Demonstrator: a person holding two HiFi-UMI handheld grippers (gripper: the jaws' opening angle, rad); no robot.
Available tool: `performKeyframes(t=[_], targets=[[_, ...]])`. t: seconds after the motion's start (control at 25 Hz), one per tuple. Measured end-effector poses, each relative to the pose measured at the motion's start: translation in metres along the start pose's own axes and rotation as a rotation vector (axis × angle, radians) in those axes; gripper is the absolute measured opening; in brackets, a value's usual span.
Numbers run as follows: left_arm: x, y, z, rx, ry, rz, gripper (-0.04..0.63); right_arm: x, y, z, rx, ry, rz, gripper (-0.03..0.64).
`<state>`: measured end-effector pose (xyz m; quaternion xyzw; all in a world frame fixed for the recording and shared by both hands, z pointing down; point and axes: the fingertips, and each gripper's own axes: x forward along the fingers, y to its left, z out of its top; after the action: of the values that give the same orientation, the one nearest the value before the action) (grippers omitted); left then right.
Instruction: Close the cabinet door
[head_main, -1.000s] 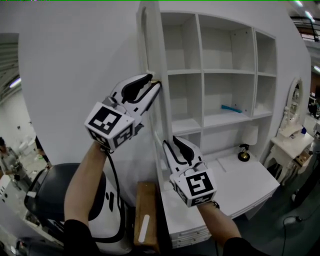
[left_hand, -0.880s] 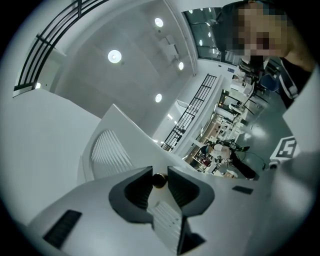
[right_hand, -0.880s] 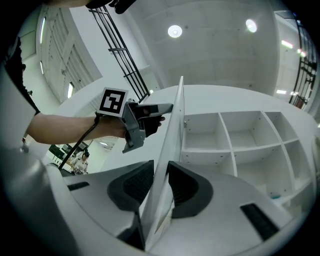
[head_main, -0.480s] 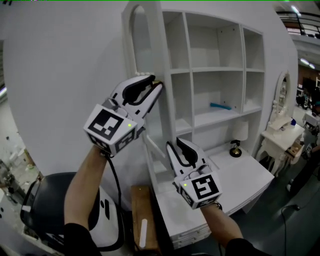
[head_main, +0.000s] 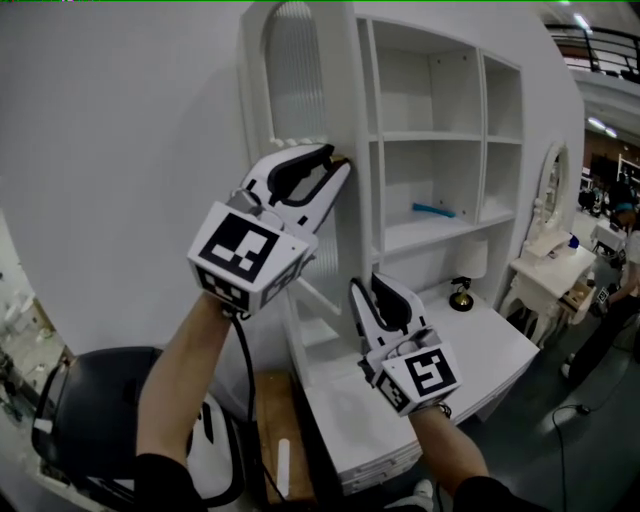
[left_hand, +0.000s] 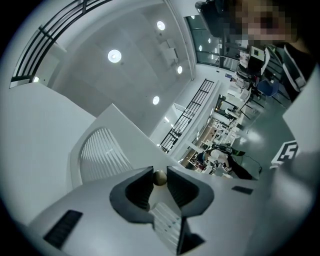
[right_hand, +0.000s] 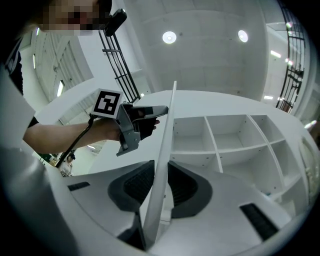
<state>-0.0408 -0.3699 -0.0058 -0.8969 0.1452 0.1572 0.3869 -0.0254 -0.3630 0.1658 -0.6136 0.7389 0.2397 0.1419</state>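
Your left claw (head_main: 340, 160) has just been closing and now pinches the small brass knob (left_hand: 160, 177) between its tips, high on the cabinet door (head_main: 300, 90). The door stands swung out from the cabinet (head_main: 440, 140), almost edge-on to you. It is white, with an arched, ribbed panel at its top. Lower down and to the right, your right claw (right_hand: 161, 172) clamps the door's thin free edge, one pad on each face. Right of it, the cabinet's white shelves stand open above the surface (head_main: 490, 345).

Door knob (left_hand: 159, 177) between left gripper's (left_hand: 160, 169) just-closed jaws
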Motion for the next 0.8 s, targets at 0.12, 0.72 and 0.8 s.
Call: performKeyframes(t=[0.12,0.72,0.8], targets=[[0.003,-0.001,-0.004,0.007,0.000,0.002,0.095,0.002,-0.003,0.000,0.006,-0.004,0.000,0.097],[0.047,-0.012,-0.015,0.048,0.053,0.030,0.092,0.003,-0.054,-0.007,0.072,-0.021,-0.020,0.094],[0.055,-0.013,-0.017,0.045,0.054,0.028,0.092,0.004,-0.063,-0.010,0.078,-0.021,-0.017,0.095]])
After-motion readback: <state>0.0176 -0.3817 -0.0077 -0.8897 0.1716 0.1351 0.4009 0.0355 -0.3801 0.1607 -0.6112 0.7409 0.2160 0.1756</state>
